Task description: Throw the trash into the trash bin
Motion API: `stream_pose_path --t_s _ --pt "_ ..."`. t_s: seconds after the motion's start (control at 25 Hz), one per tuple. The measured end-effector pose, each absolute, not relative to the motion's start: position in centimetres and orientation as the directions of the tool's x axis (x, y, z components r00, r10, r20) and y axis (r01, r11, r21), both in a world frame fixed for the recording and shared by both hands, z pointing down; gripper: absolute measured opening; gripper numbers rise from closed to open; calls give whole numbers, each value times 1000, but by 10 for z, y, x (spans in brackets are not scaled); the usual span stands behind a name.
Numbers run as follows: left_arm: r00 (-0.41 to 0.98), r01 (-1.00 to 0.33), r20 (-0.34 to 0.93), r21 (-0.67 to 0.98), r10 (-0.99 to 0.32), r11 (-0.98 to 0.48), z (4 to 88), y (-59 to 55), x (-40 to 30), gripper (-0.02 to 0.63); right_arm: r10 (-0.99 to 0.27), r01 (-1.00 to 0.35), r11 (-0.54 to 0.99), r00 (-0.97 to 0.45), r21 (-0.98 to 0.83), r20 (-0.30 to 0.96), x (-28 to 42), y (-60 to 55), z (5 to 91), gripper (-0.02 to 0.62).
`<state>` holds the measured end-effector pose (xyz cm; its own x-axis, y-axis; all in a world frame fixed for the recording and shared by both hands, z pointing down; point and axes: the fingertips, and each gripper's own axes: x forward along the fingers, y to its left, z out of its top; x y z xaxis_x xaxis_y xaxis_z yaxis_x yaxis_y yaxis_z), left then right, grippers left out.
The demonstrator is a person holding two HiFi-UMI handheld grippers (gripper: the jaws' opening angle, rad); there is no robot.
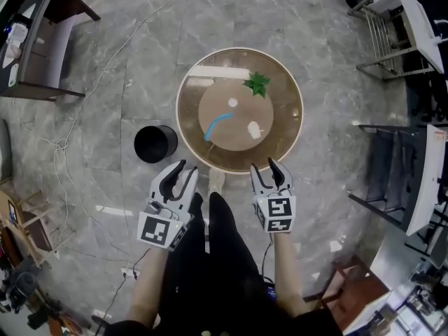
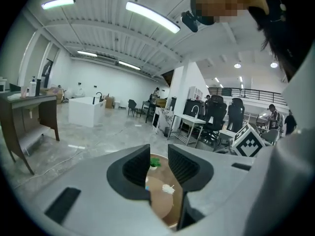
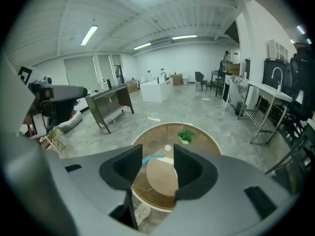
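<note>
**Both grippers empty, trash lying on counter**

Left gripper (image 1: 185, 170) is seen at the near-left edge of the round counter (image 1: 285, 142). Its jaws are set moderately apart w/ nothing betw. them; only the counter top is seen thru the gap. Right gripper (image 1: 265, 166) is held at the near-right edge, jaws spread wide, also empty. None of the counter's things is touched by either.

Trash is laid on the lighter inner disc: a blue strip (image 1: 218, 124), a crumpled white wad (image 1: 254, 128) and a small white scrap (image 1: 232, 103). In the head view the strip's long axis is run diagonally, w/ a slight curve. One end is pointed toward the near-left rim, on the bin side, the other toward the disc's centre. The wad is placed right of the strip, apart from it. The scrap is found just beyond the strip's far end. A small green plant (image 1: 257, 84) is stood toward the far-right of the counter.

Trash bin (image 1: 155, 143), black, round and upright, is stood on the floor just left of the counter, ahead of the left gripper.
</note>
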<state>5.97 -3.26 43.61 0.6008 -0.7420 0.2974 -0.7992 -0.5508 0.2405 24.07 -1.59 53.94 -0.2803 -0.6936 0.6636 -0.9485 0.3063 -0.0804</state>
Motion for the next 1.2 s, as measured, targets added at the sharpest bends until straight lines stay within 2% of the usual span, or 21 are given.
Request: stream_pose_path --t_s 0.24,0.52,1.08,1.16,1.2 --pt "608 -794 380 278 -697 -541 518 -59 64 119 -610 -958 282 -221 -53 761 254 -38 639 194" --pt "606 -796 408 296 -683 -529 589 -76 70 137 -530 -965 260 -171 -33 830 273 -61 753 198" --pt "639 -766 383 396 -667 -507 614 -66 77 137 -339 -967 248 -148 -63 929 292 -76 850 198" --pt "641 -763 372 405 -671 -504 614 -69 78 137 -319 -965 260 -103 -17 942 295 -77 858 174" --pt "642 -762 372 410 -671 -502 614 -70 77 137 -320 -964 267 -72 17 945 298 -78 859 129"
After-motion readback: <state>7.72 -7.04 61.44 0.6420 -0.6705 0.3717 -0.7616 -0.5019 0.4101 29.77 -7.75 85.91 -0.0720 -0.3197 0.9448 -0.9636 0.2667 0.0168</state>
